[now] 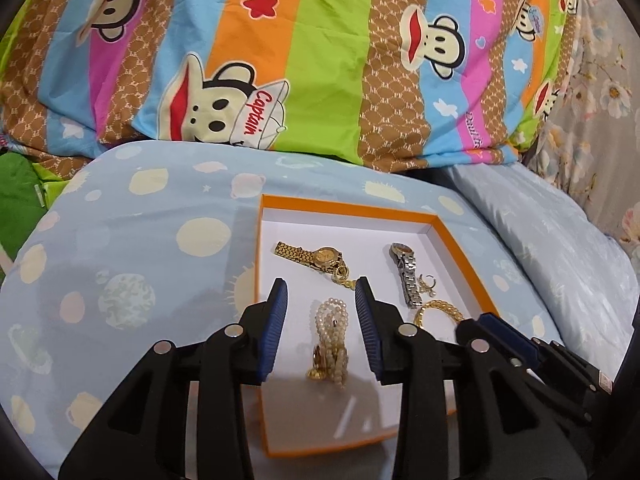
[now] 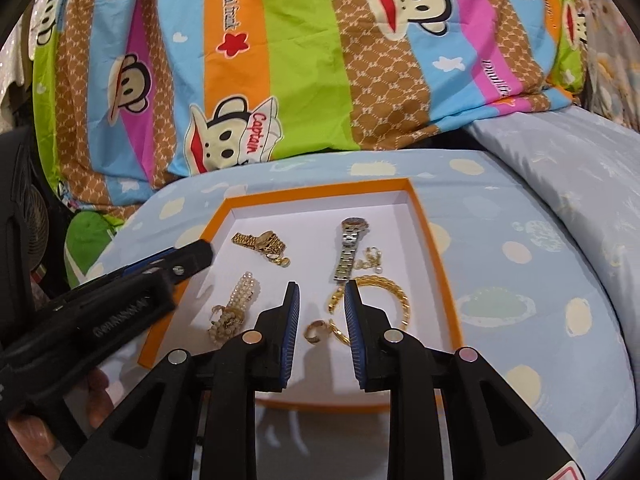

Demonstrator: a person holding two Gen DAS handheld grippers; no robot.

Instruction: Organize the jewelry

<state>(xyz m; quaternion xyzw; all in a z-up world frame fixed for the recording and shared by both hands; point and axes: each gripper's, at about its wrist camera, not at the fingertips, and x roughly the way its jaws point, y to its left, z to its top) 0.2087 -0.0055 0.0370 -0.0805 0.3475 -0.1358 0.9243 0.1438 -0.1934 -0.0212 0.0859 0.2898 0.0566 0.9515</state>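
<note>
An orange-rimmed white box [image 1: 452, 236] [image 2: 436, 252] lies on a blue pillow. In it are a gold watch [image 1: 316, 258] [image 2: 262, 241], a silver watch [image 1: 407, 276] [image 2: 349, 250], a pearl bracelet [image 1: 330, 340] [image 2: 236, 308], a gold bangle [image 1: 438, 309] [image 2: 394, 300], a gold ring [image 2: 316, 331] and small earrings [image 1: 429, 282] [image 2: 372, 260]. My left gripper [image 1: 321, 290] is open above the pearl bracelet. My right gripper [image 2: 321, 286] is open above the ring, its right finger over the bangle's edge. Each gripper shows in the other's view, the right [image 1: 504, 332] and the left [image 2: 188, 258].
The blue planet-print pillow [image 1: 140, 248] [image 2: 520, 280] holds the box. A striped monkey-print quilt [image 1: 320, 60] [image 2: 320, 60] is piled behind. A pale blue pillow [image 1: 560, 248] lies to the right. A fan [image 2: 28, 216] stands at the far left.
</note>
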